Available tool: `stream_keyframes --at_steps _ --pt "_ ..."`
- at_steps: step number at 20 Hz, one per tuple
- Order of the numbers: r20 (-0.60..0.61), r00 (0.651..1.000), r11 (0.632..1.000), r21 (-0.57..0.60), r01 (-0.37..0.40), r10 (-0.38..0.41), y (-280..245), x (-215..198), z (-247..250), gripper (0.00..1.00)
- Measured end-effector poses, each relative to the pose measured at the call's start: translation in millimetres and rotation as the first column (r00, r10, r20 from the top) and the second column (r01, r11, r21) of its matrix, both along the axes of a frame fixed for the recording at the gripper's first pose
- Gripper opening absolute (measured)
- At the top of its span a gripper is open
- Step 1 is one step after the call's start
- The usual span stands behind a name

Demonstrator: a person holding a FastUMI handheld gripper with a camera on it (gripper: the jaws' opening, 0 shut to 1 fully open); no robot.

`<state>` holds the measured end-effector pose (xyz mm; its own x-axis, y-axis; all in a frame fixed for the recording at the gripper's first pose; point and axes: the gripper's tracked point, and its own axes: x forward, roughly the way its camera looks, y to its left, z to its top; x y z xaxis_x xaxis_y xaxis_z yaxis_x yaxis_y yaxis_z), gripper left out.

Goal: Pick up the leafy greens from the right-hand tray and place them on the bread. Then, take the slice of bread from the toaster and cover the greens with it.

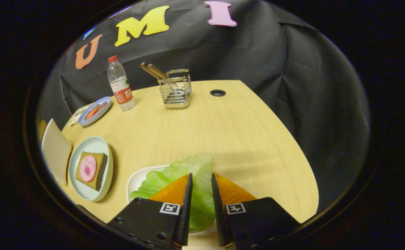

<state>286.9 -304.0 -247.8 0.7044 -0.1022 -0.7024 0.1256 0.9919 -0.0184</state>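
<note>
A light green lettuce leaf (pixel 174 175) lies over the white tray (pixel 136 178) and runs up between my fingers, with its frilly end reaching past the fingertips. My gripper (pixel 201 176) is closed to a narrow gap with the leaf pinched in it. To the left of the tray a pale green plate (pixel 84 194) holds a brown slice of bread (pixel 100 163) topped with a round pink slice of ham (pixel 88 168). Left of that plate stands a cream toaster (pixel 55 149); I cannot see any bread in it.
Far across the wooden table (pixel 244 139) stand a water bottle (pixel 120 85) and a wire holder (pixel 175 91) with wooden-handled utensils. A blue dish (pixel 94 111) with red slices sits beyond the toaster. A cable hole (pixel 217 92) is near the back; the table edge curves close on the right.
</note>
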Motion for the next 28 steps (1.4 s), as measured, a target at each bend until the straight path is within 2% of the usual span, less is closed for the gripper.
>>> stream_keyframes --at_steps 3,4,5,6,9,14,22,28 --pt "0.007 1.0 1.0 0.013 -0.004 0.004 5.7 -1.3 3.9 0.03" --pt "0.009 1.0 1.0 0.01 -0.003 0.003 5.6 -3.0 3.7 0.1" --pt "-0.001 1.0 1.0 -0.003 0.021 -0.021 0.1 -7.6 7.1 0.1" --pt "0.016 0.999 0.999 0.008 0.033 -0.033 -1.3 -8.3 9.6 0.0" --pt "0.087 0.995 0.999 0.001 0.053 -0.053 -4.7 -16.3 37.1 0.0" --pt "0.175 0.984 0.999 -0.028 0.035 -0.029 14.5 -36.9 87.2 0.01" --pt "0.281 0.957 0.994 -0.105 -0.038 0.067 92.1 -60.9 147.4 0.0" --pt "0.293 0.931 0.972 -0.151 -0.18 0.218 204.5 -60.7 153.8 0.0"
